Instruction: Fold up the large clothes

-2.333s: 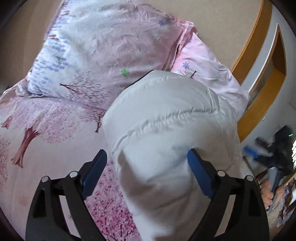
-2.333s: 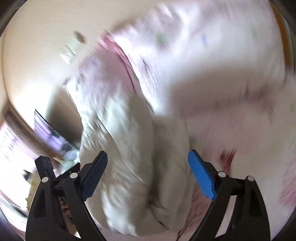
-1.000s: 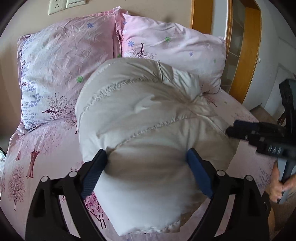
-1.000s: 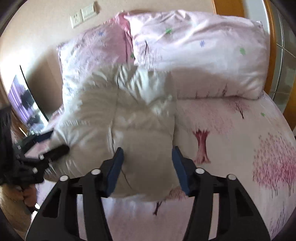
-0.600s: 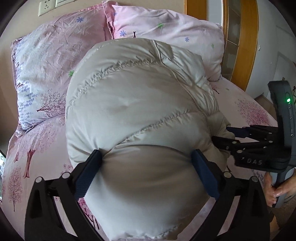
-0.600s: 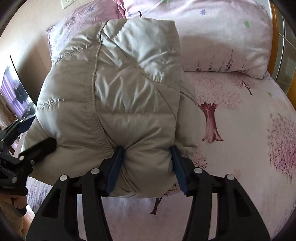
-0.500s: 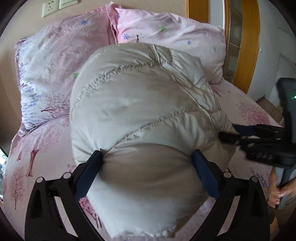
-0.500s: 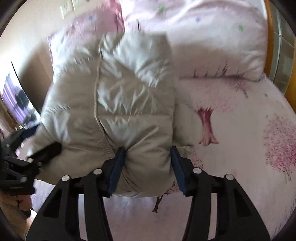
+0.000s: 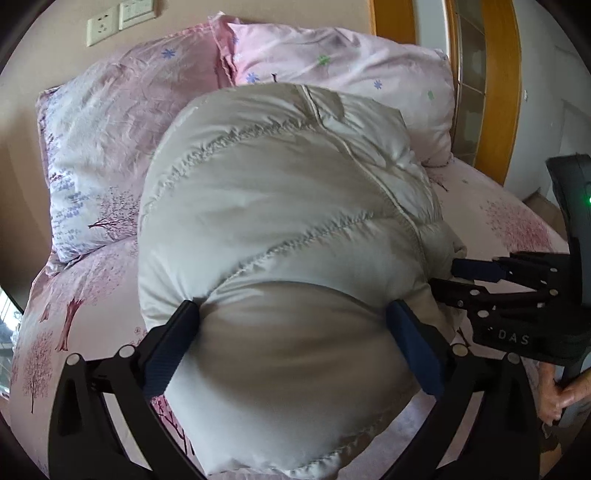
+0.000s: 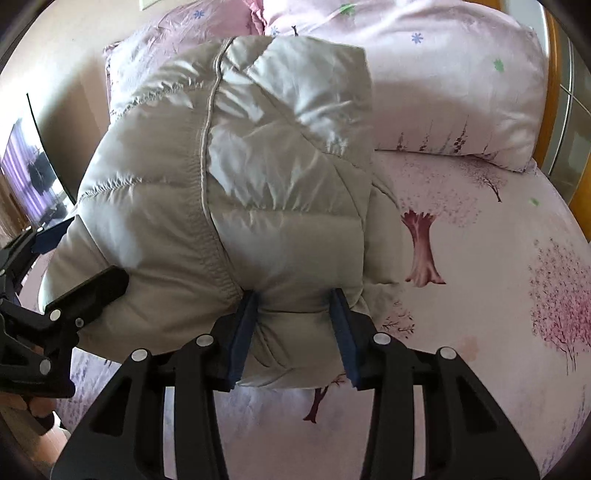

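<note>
A puffy beige quilted jacket point(image 9: 295, 221), bundled into a thick roll, rests on the pink tree-print bed sheet point(image 9: 92, 295). My left gripper point(image 9: 291, 314) straddles its near end. The jaws are opening wide, and both blue pads still dent the padding. In the right wrist view the jacket point(image 10: 221, 184) bulges over my right gripper point(image 10: 295, 306), which is shut on a narrower fold at its lower edge. Each gripper shows in the other's view: the right gripper point(image 9: 480, 277) at the jacket's right side, the left gripper point(image 10: 74, 288) at its left.
Two pink floral pillows point(image 9: 129, 129) point(image 9: 351, 74) lean on the wall behind the jacket. A wooden door frame point(image 9: 498, 92) stands to the right, wall sockets point(image 9: 122, 18) above. A screen point(image 10: 33, 177) sits left of the bed. A person's hand point(image 9: 561, 395) grips the right handle.
The jacket bundle has come down onto the bed and fills more of both views. My left jaws have spread wider around it. The right jaws have narrowed slightly on their fold.
</note>
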